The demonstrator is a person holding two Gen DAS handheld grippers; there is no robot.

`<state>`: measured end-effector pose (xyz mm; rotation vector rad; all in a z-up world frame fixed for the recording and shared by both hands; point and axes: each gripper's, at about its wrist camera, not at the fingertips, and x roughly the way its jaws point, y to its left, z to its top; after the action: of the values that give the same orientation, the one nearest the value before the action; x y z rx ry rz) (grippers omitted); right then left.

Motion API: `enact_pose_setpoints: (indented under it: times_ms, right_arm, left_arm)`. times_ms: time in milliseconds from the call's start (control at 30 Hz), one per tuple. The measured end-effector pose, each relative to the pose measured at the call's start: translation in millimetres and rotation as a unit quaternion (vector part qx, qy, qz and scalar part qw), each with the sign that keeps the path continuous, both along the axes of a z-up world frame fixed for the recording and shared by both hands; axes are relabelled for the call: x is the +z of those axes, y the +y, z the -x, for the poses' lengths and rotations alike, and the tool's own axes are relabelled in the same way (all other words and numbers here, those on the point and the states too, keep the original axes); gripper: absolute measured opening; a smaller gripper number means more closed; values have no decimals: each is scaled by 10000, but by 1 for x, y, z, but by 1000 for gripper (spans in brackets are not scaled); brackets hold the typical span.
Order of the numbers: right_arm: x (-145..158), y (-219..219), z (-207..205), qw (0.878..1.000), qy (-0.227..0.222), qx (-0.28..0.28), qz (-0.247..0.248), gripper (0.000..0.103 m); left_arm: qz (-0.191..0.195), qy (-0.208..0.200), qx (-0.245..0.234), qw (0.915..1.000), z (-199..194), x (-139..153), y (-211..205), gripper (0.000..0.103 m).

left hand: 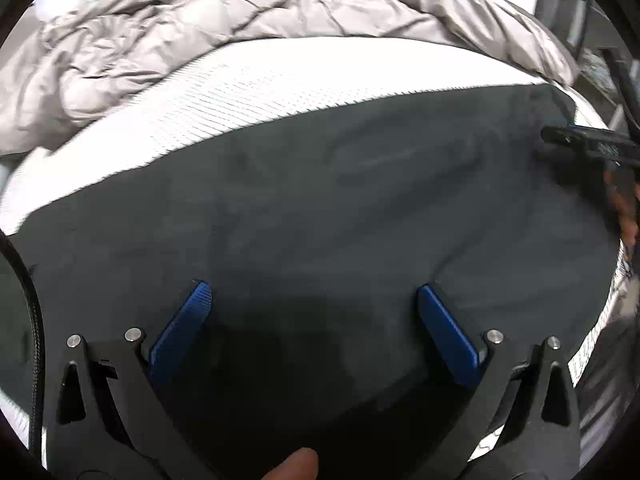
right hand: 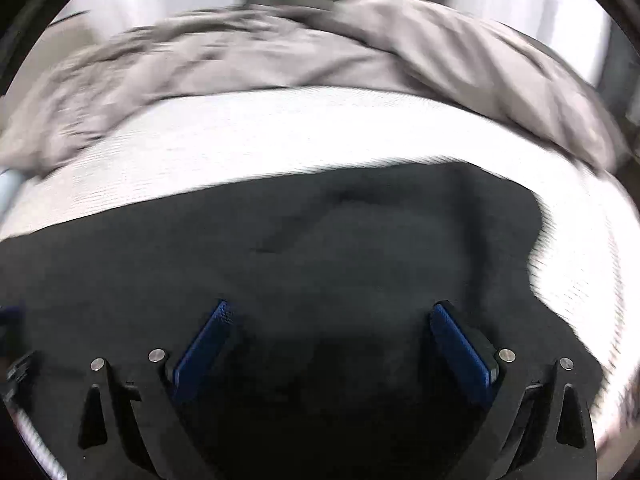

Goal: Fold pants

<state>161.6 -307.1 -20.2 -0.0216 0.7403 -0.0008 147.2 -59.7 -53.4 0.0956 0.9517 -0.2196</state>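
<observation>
dark grey fabric pants [left hand: 320, 208] spread flat across white ribbed mattress [left hand: 256, 92], filling most of the left wrist view. crumpled grey-beige quilted duvet [left hand: 168, 36] heaped along far side of bed, beyond the pants. left gripper [left hand: 314, 298] low over near part of pants, blue-padded jaws wide apart, nothing between them but cloth below. fingertip [left hand: 294, 466] visible at bottom edge of same view. right gripper [right hand: 330, 316] likewise over pants [right hand: 304, 248], jaws wide apart, empty; also seen as a dark tip at right edge of left wrist view [left hand: 576, 138], near the pants' far right corner. right wrist view motion-blurred; pants' right edge appears uneven against mattress [right hand: 280, 136], contact with cloth not resolvable. duvet [right hand: 240, 48] behind.
</observation>
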Motion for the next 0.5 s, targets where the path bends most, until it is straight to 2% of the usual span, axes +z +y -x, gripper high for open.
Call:
enact_pose_setpoints:
  times_ms: [167,233,300,367,433,500]
  right_arm:
    - [7,48,-2,9968,-76,795,-64,101]
    - [4,76,5,9950,-47,983,-161,101]
    - [-4,92,-8,9939,171,1064,-250,102]
    - [-14,108,-17,9924,442,1127,-215,102]
    - [-23,118,-40,9912,576,1176,173,101]
    - [-30,114,-49,9900,592,1089,669,101]
  left_arm:
    - [264,-745,119,9968,9,55,0,103]
    - [92,-834,300,9960,-2,63,-2,103]
    - [-90,-756,324,9966,-24,57,-11,103]
    - [82,-637,159,9978,-44,46,-17,103]
    - [184,-307,136,9993,-69,25,-16,103]
    - [147,108,423,9989,-87,-1,-9,102]
